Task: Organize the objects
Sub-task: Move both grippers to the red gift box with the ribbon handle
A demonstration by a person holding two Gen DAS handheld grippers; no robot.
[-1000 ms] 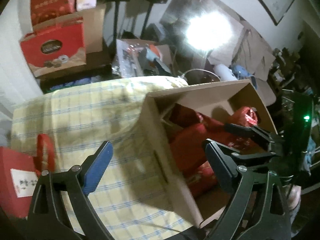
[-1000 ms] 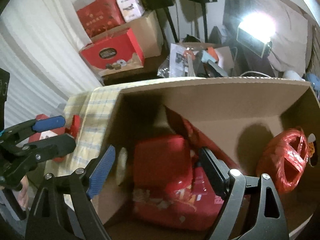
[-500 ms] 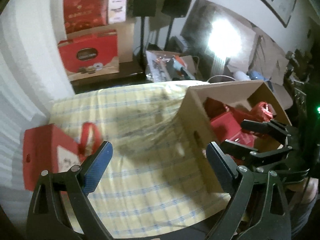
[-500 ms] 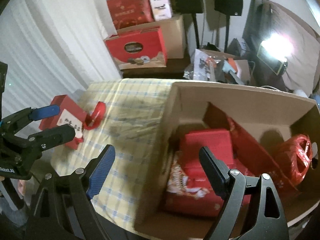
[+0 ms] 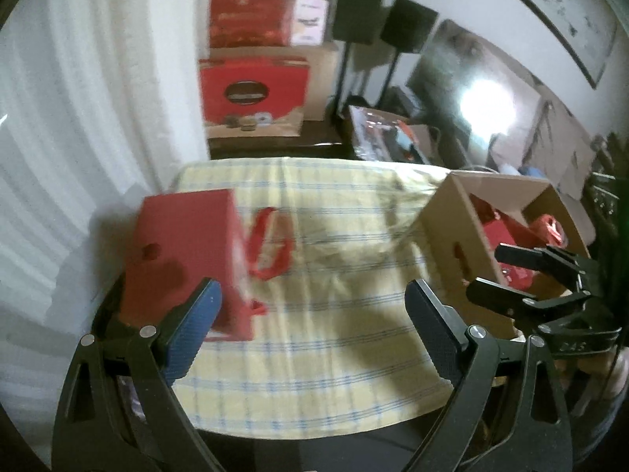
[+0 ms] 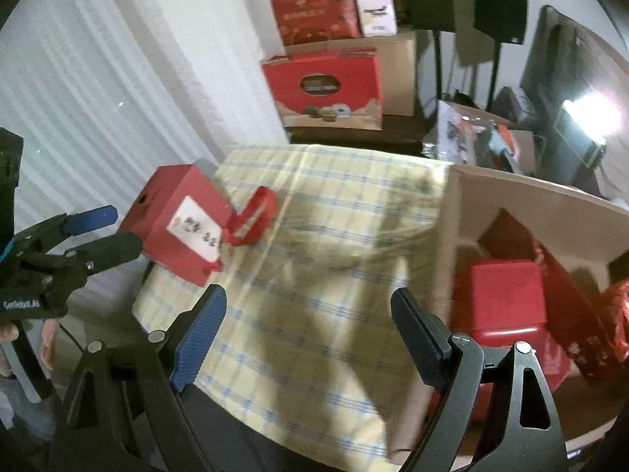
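While over the tablecloth (image 5: 314, 314), both tongs (image 5: 310, 310) wide, empty.

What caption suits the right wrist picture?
Open right claw over checked tablecloth, between red gift box and cardboard box.

Dim room on my feeds; a lamp (image 5: 485, 108) flares white at right, shadows cross the counter (image 6: 326, 244), everything smears with motion blur, and fisheye edges bend.

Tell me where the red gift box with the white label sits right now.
The red gift box stands at the left edge of the checked tablecloth in both wrist views, near the white curtain, across from the cardboard box.
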